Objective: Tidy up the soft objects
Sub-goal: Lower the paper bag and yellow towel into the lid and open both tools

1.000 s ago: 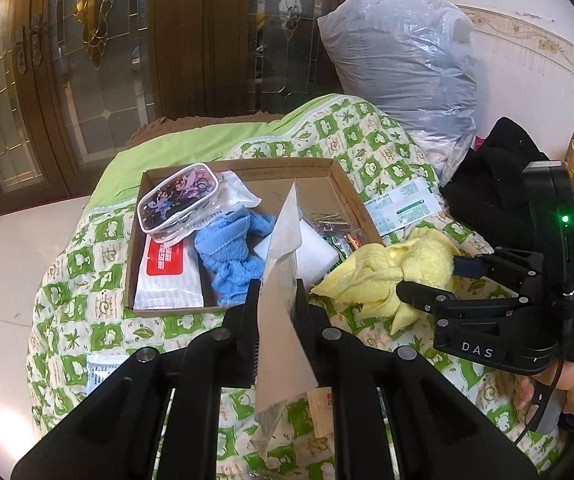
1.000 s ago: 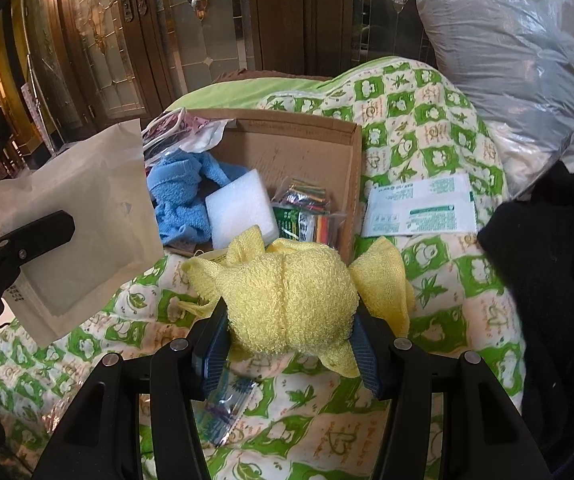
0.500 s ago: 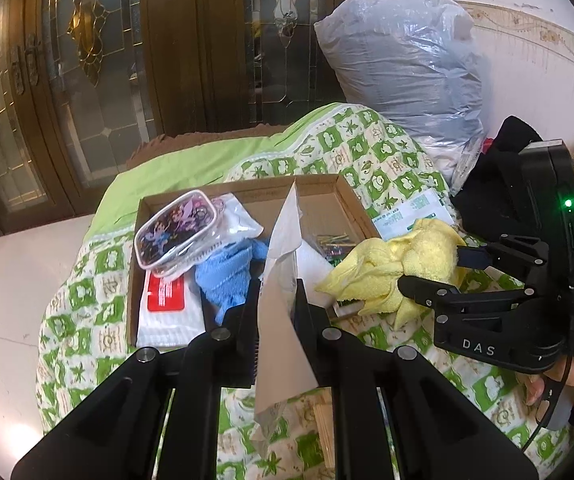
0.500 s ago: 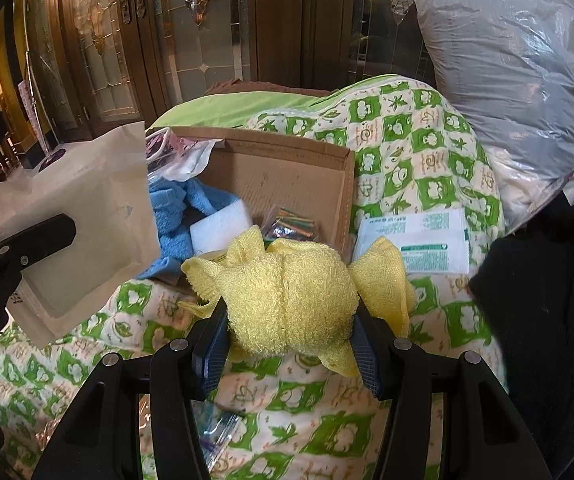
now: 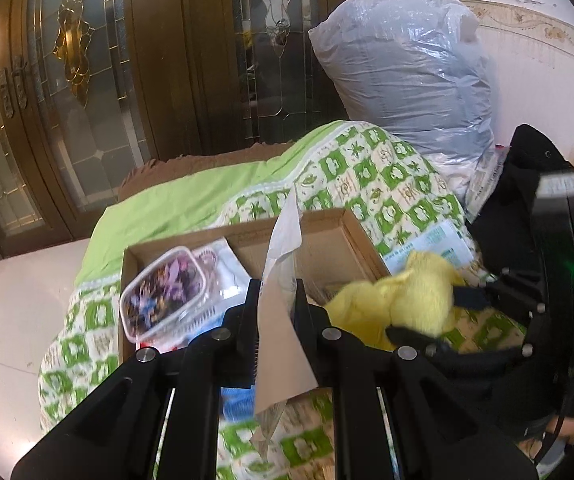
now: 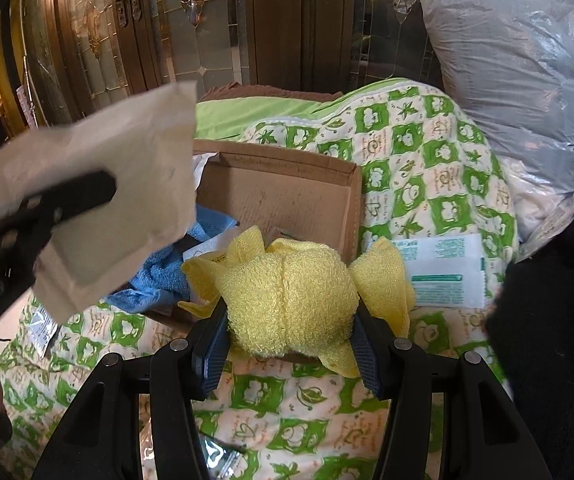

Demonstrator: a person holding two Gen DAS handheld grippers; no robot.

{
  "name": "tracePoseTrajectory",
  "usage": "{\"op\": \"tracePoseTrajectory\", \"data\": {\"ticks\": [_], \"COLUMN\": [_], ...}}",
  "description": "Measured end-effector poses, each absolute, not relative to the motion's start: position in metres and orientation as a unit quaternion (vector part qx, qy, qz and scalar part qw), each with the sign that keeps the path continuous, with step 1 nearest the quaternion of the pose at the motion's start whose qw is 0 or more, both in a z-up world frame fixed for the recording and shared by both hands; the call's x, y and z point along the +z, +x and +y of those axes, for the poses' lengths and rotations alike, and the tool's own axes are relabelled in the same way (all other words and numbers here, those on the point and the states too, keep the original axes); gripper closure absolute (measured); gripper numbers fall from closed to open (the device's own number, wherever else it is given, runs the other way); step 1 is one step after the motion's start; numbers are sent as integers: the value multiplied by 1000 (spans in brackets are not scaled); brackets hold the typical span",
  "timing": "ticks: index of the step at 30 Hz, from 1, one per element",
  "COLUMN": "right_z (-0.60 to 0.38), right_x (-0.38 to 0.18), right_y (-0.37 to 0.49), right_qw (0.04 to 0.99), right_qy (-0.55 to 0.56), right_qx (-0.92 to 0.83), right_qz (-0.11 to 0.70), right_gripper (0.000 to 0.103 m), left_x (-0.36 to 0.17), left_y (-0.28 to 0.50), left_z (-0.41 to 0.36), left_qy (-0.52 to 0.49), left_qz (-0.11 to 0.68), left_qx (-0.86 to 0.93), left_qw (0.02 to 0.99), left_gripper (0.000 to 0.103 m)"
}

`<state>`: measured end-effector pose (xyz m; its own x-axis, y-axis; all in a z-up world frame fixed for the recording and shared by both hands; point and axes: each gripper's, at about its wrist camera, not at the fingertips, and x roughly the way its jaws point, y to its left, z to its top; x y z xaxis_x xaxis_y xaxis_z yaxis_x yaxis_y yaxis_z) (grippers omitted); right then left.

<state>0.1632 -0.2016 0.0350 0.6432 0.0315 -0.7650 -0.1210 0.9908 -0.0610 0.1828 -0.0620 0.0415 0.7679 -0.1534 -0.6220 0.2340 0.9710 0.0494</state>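
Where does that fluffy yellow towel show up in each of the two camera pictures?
Left wrist view: yellow towel at middle right, pinched by the right gripper.
Right wrist view: yellow towel at center, between the near fingers.
Shared landmark: the cardboard box just behind it.

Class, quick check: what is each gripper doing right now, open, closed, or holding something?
Left gripper: closed on a flat white packet.
Right gripper: closed on a bunched yellow towel.

Yellow towel (image 6: pixel 291 296): looped terry cloth. Box (image 6: pixel 287 196): matt brown cardboard. Bag (image 5: pixel 403 80): glossy, crinkled plastic. Doors (image 5: pixel 167 60): polished wood.
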Motion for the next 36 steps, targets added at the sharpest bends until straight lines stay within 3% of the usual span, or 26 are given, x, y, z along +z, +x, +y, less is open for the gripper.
{"op": "tracePoseTrajectory", "data": {"ticks": [18,27,29,30,31,33,34,36], "right_z": [-208,-205,-206,-206,-206,-205,-205,-204], "right_x": [-12,-22,-22,-22,-23,-23,-23,-24], "right_y": [207,211,208,208,209,208,208,207], "right_qw": [890,891,891,891,891,891,891,892], "right_qy": [-31,-39,-38,-39,-39,-40,-41,-41], "right_qx": [55,56,56,56,56,56,56,55], "right_qz": [452,450,449,449,449,449,448,448], "right_gripper": [49,47,47,47,47,47,46,46], "left_x": [-6,-24,-25,-24,-23,-19,-14,-7], "left_y": [260,274,276,277,278,276,274,271], "left_z": [-112,-111,-107,-105,-102,-97,-93,-88], "left_qy": [175,152,130,118,105,89,79,64], "left_qz": [338,359,369,373,375,371,363,358], "left_qx": [-94,-103,-110,-112,-113,-113,-112,-115], "left_qw": [920,915,914,913,914,917,922,924], "left_gripper": [93,91,86,75,54,27,22,22]}}
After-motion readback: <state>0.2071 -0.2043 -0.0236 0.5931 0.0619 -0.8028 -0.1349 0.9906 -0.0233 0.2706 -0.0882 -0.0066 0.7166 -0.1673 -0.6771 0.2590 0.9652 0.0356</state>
